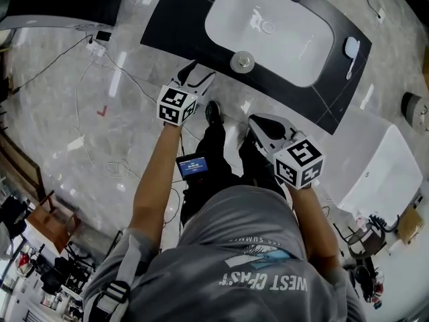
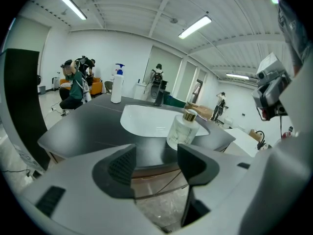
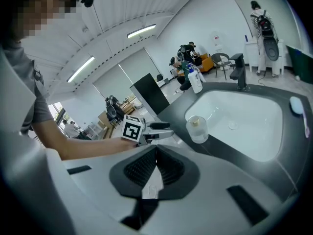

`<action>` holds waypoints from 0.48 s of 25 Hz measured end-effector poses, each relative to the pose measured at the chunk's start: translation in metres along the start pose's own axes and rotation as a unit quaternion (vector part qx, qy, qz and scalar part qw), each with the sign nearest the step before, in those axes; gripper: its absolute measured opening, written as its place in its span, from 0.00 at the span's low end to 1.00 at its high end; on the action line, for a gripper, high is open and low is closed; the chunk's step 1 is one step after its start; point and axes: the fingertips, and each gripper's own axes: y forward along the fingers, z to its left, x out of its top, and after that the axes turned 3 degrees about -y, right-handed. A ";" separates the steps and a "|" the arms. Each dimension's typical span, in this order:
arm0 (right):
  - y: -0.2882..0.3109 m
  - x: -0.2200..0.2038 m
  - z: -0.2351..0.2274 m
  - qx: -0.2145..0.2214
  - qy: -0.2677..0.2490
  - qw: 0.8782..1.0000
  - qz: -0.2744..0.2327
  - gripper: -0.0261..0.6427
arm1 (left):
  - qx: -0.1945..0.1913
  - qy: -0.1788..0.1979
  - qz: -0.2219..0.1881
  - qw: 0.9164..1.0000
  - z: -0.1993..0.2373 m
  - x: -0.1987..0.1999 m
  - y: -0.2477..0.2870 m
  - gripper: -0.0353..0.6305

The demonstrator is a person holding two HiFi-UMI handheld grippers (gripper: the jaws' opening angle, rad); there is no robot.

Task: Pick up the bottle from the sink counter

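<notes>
Black ribbed pads on the left gripper (image 2: 156, 155) stand well apart with nothing between them; the jaws are open and empty. In the left gripper view, only the front edge of the dark counter (image 2: 88, 126) and the floor below it show through the gap. The bottle (image 2: 182, 129) appears beyond and above the right-hand jaw, clear of both pads.

The bottle is pale and squat with a gold-coloured cap. It stands upright on the counter's front strip, just beside the near rim of the white basin (image 2: 146, 121). In the head view, the left gripper's tip has reached the counter's front edge, near the bottle but not touching it.

The right gripper (image 3: 156, 153) has its jaws closed together, pad against pad, and holds nothing. In the head view it sits over the marble floor (image 1: 80, 86) beside the person's legs, short of the counter.

Behind the basin there is a dark faucet (image 3: 239, 72). A white pump bottle (image 2: 117, 84) with a blue top stands at the far corner. A small pale oval item (image 1: 351, 47) lies on the counter beside the basin; what it is cannot be made out.
</notes>
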 end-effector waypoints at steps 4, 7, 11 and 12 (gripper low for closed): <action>0.000 -0.001 -0.004 -0.001 0.004 1.000 0.001 0.04 | -0.003 0.010 -0.001 1.000 -0.002 0.001 0.005 0.47; -0.001 -0.002 -0.005 -0.002 0.006 1.000 0.001 0.04 | -0.007 0.023 0.003 1.000 -0.005 0.001 0.008 0.48; 0.000 -0.003 -0.008 -0.002 0.009 1.000 0.003 0.04 | -0.016 0.043 -0.002 0.999 -0.012 0.005 0.011 0.48; 0.000 -0.003 -0.008 -0.002 0.009 1.000 0.003 0.04 | -0.020 0.052 -0.001 0.998 -0.015 0.005 0.013 0.49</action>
